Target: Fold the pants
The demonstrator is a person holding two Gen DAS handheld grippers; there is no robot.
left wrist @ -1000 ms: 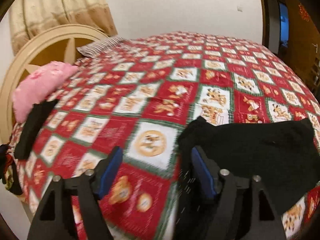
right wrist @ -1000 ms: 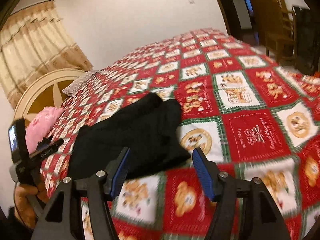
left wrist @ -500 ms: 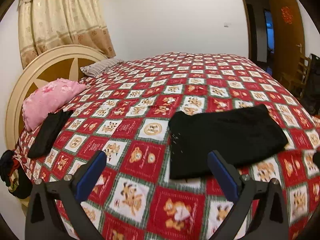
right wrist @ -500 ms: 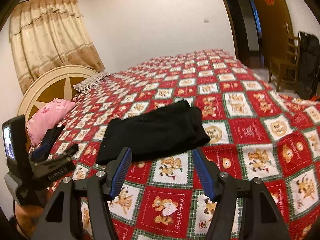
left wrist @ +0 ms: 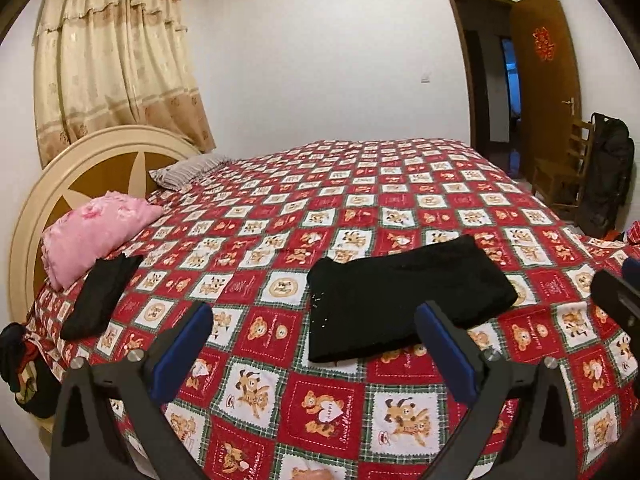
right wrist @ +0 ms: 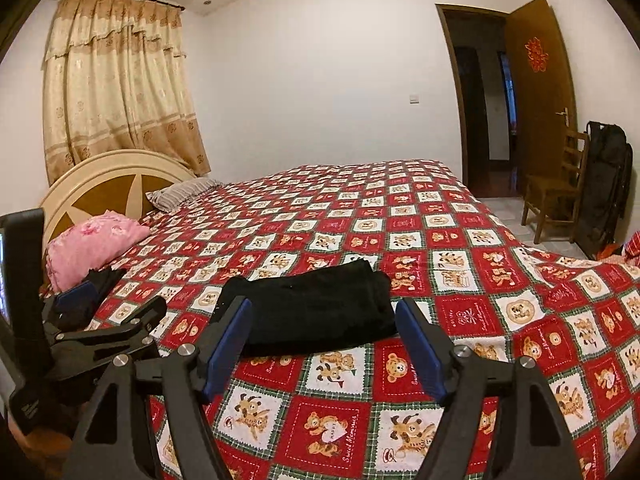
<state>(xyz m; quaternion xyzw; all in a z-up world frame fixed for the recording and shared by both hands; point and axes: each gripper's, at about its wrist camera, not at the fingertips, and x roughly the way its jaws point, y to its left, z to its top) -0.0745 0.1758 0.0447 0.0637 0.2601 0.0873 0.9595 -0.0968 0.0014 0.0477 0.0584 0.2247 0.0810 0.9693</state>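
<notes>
The black pants lie folded into a flat rectangle on the red patterned bedspread, near the front edge of the bed; they also show in the right wrist view. My left gripper is open and empty, held back from the pants and above the bed's front edge. My right gripper is open and empty, also pulled back in front of the pants. The left gripper shows at the left of the right wrist view.
A second folded black garment lies by a pink pillow near the round headboard. A striped pillow lies further back. A wooden chair, a black bag and an open door stand at the right.
Both grippers have drawn back and up from the folded pants, so the whole bed and room now show. The pants stay folded on the bed.
</notes>
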